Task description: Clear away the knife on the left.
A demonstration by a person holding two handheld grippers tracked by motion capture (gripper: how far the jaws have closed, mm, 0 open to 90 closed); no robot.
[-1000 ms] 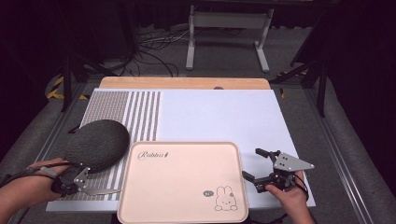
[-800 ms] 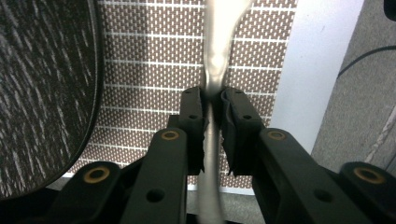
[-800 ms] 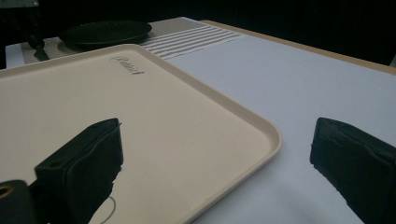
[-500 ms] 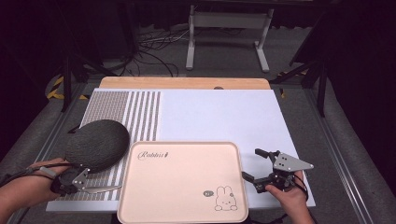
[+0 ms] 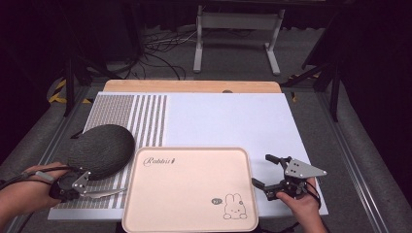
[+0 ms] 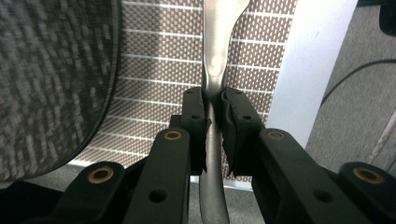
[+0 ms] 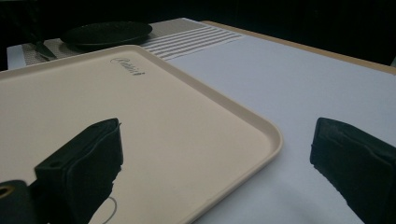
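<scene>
This looks like a lab or recording studio set up for handling trials, not a home. The desk (image 5: 194, 86) has a wooden top framed by metal rails and stands in a dark room hung with black curtains. Loose cables (image 5: 160, 53) lie across the grey carpet behind it, beside a white metal stand (image 5: 238, 29) and black tripod legs (image 5: 330, 77). Yellow-and-black hazard tape (image 5: 60, 92) marks the floor at the left. A white sheet (image 5: 228, 121) and a striped placemat (image 5: 131, 116) cover the desk like a staged dining setting.
</scene>
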